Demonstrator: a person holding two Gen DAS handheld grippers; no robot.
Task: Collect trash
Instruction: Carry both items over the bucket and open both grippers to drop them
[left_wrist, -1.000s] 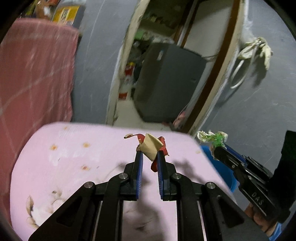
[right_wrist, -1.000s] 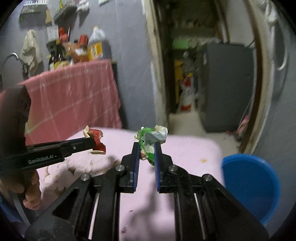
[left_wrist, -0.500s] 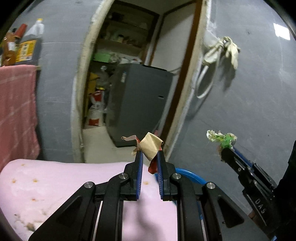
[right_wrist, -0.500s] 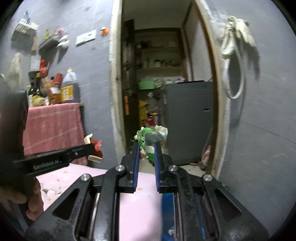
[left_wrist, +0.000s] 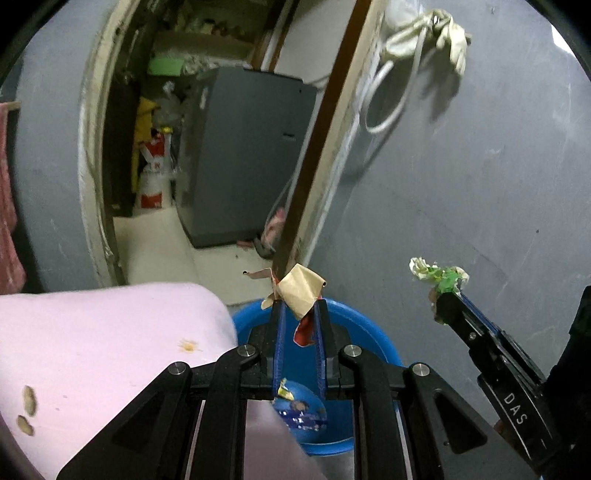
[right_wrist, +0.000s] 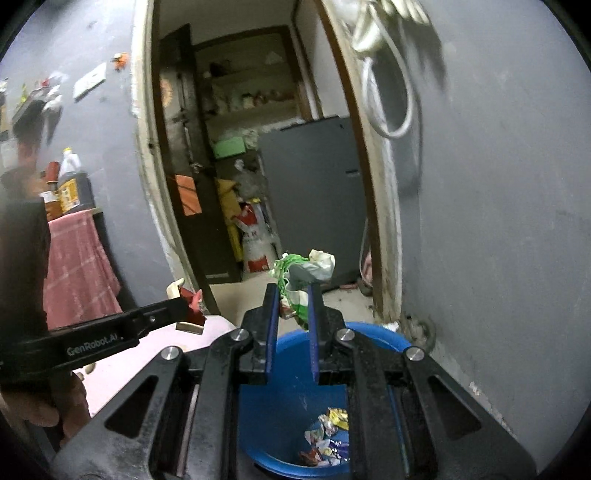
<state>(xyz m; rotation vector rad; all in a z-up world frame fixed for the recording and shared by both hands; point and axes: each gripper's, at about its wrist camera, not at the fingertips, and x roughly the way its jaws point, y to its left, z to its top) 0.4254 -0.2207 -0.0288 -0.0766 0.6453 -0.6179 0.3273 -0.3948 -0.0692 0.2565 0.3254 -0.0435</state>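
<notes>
My left gripper is shut on a crumpled tan and red wrapper, held over the near rim of a blue bucket. In the right wrist view that same gripper reaches in from the left with the tan and red wrapper. My right gripper is shut on a green and white crumpled wrapper above the blue bucket, which holds several scraps of trash. From the left wrist view the right gripper shows at the right with the green wrapper.
A pink cushioned surface lies left of the bucket. A grey wall stands close on the right. Beyond an open doorway sit a grey cabinet and sacks. A red cloth hangs at the left. A hand holds the left tool.
Both grippers have swung right, off the pink surface and toward the doorway wall, each keeping its wrapper. The blue bucket has come under them and its inside now shows.
</notes>
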